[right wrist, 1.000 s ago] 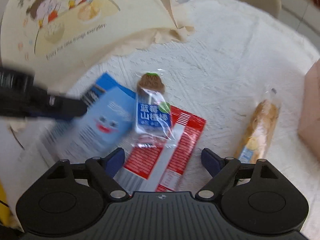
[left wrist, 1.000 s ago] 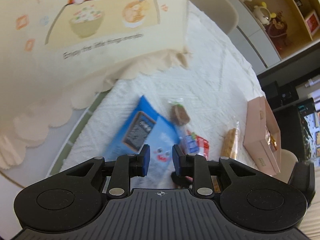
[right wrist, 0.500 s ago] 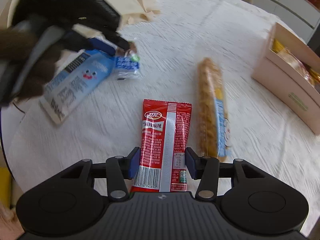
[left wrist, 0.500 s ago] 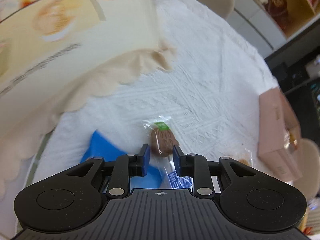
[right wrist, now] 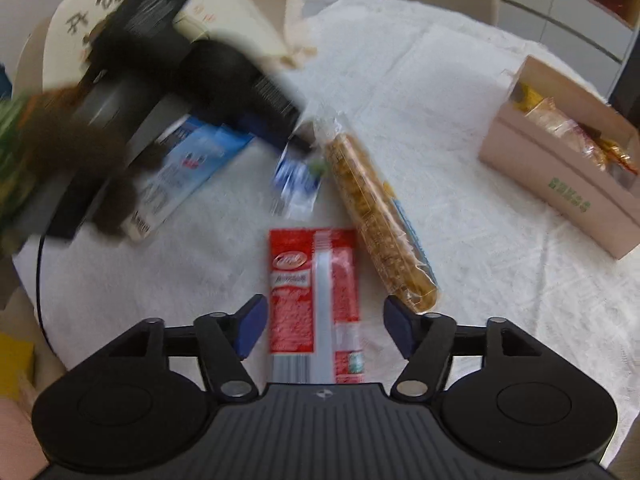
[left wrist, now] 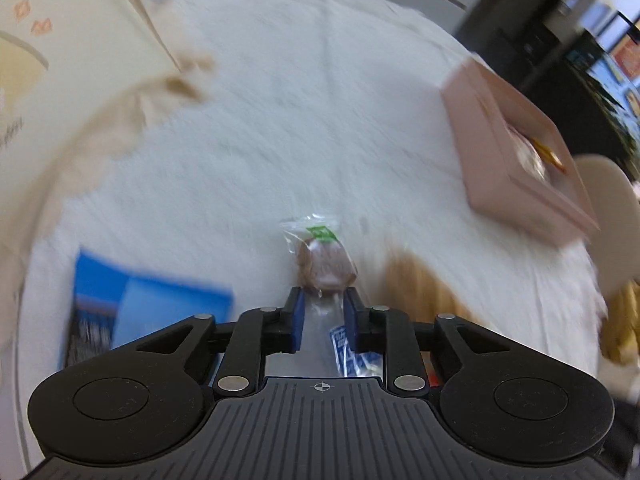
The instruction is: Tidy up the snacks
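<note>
— What do we see changed since a moment ago?

— Our left claw [left wrist: 323, 300] has swung away from the blue packet [left wrist: 148, 316] toward the pink box [left wrist: 516, 136], and the small clear-wrapped snack [left wrist: 322, 264] has come along with it. Its jaws have just been closing; they stand narrow, pinched on the wrapper, whose brown piece sticks out just past the tips. The right claw [right wrist: 324, 320] has pulled back, and the red packet [right wrist: 316, 300], which half a second ago sat tight between its jaws, now lies loose.

— So the right one holds nothing?

— Its jaws have just been opening. They stand moderately wide, one pad on each side of the red packet's near end, with a gap on both sides. The packet lies flat on the white surface [right wrist: 460, 184].

— And the rest of the snacks?

— In the right view we see the long golden biscuit pack [right wrist: 380, 224] just right of the red packet, slanting away. The blue packet lies to the left, partly under the blurred left claw. The pink box stands well apart at the right, wrapped snacks already inside.
</note>
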The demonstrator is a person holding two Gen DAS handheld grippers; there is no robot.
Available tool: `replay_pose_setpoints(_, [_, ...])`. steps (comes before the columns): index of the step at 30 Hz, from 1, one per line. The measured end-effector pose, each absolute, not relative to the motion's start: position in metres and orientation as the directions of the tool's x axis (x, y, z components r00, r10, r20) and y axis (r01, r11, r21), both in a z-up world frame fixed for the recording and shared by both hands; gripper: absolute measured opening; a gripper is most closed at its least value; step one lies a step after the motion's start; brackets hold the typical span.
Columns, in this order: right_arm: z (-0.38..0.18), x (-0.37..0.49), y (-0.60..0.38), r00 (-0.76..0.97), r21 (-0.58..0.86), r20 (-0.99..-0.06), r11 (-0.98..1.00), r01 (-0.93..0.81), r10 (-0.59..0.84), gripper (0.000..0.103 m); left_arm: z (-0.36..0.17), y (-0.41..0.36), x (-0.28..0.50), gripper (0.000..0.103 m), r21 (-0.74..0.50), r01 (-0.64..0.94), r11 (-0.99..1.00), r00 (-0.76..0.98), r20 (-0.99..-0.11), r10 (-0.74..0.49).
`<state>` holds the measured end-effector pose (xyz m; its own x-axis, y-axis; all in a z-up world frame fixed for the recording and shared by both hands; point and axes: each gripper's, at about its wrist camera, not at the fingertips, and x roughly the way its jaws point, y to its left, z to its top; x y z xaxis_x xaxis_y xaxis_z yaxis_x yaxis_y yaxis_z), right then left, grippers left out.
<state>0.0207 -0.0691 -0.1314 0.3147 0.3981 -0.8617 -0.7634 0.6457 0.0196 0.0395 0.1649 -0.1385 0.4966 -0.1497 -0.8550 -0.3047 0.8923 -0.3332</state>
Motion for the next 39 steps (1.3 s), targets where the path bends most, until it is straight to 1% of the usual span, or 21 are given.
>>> replay_pose_setpoints(4, [-0.130, 0.031, -0.071, 0.352, -0.014, -0.858, 0.669, -0.744, 0.374, 0.068, -0.140, 0.152, 0.007, 0.021, -0.371, -0.260, 0.892, 0.454, -0.862, -0.226])
replay_pose_setpoints(7, [-0.133, 0.036, -0.066, 0.361, -0.019, -0.857, 0.678, -0.735, 0.367, 0.069, -0.138, 0.149, -0.011, 0.021, -0.414, -0.237, 0.879, 0.443, -0.851, -0.281])
replay_pose_setpoints(9, [-0.133, 0.037, -0.061, 0.364, -0.021, -0.856, 0.679, -0.733, 0.366, 0.069, -0.132, 0.155, -0.023, 0.022, -0.427, -0.251, 0.869, 0.469, -0.839, -0.276])
replay_pose_setpoints(11, [-0.134, 0.038, -0.055, 0.353, -0.014, -0.858, 0.670, -0.742, 0.374, 0.069, -0.121, 0.169, -0.032, 0.022, -0.426, -0.292, 0.856, 0.515, -0.824, -0.235])
replay_pose_setpoints(14, [-0.138, 0.031, -0.046, 0.333, -0.013, -0.863, 0.643, -0.766, 0.379, 0.070, -0.112, 0.197, -0.045, 0.022, -0.407, -0.386, 0.828, 0.567, -0.813, -0.135])
replay_pose_setpoints(18, [-0.149, 0.026, -0.036, 0.287, 0.005, -0.885, 0.625, -0.781, 0.366, 0.071, -0.115, 0.243, -0.064, 0.023, -0.353, -0.582, 0.733, 0.564, -0.824, 0.051])
replay_pose_setpoints(20, [-0.155, 0.025, -0.037, 0.267, 0.018, -0.896, 0.629, -0.777, 0.355, 0.071, -0.122, 0.259, -0.073, 0.023, -0.369, -0.646, 0.668, 0.558, -0.825, 0.084])
replay_pose_setpoints(23, [-0.159, 0.027, -0.040, 0.250, 0.033, -0.904, 0.640, -0.768, 0.346, 0.071, -0.131, 0.264, -0.073, 0.024, -0.391, -0.651, 0.651, 0.552, -0.832, 0.052])
replay_pose_setpoints(25, [-0.156, 0.028, -0.039, 0.260, 0.027, -0.899, 0.639, -0.769, 0.352, 0.071, -0.135, 0.253, -0.067, 0.028, -0.414, -0.629, 0.658, 0.557, -0.830, 0.011])
replay_pose_setpoints(28, [-0.150, 0.030, -0.027, 0.312, -0.032, -0.879, 0.608, -0.793, 0.361, 0.071, -0.137, 0.235, -0.057, 0.029, -0.453, -0.591, 0.668, 0.570, -0.820, -0.051])
replay_pose_setpoints(31, [-0.147, 0.042, -0.009, 0.355, -0.066, -0.857, 0.603, -0.795, 0.374, 0.072, -0.136, 0.226, -0.058, 0.029, -0.462, -0.585, 0.667, 0.571, -0.819, -0.066])
replay_pose_setpoints(33, [-0.147, 0.057, 0.002, 0.340, -0.035, -0.860, 0.620, -0.784, 0.381, 0.072, -0.133, 0.225, -0.063, 0.029, -0.463, -0.591, 0.660, 0.573, -0.818, -0.061])
replay_pose_setpoints(37, [-0.158, 0.088, 0.023, 0.258, 0.075, -0.881, 0.657, -0.750, 0.396, 0.072, -0.121, 0.223, -0.081, 0.029, -0.452, -0.605, 0.656, 0.573, -0.819, -0.036])
replay_pose_setpoints(39, [-0.165, 0.098, 0.033, 0.240, 0.101, -0.886, 0.670, -0.736, 0.398, 0.072, -0.117, 0.219, -0.091, 0.029, -0.450, -0.610, 0.653, 0.569, -0.822, -0.036])
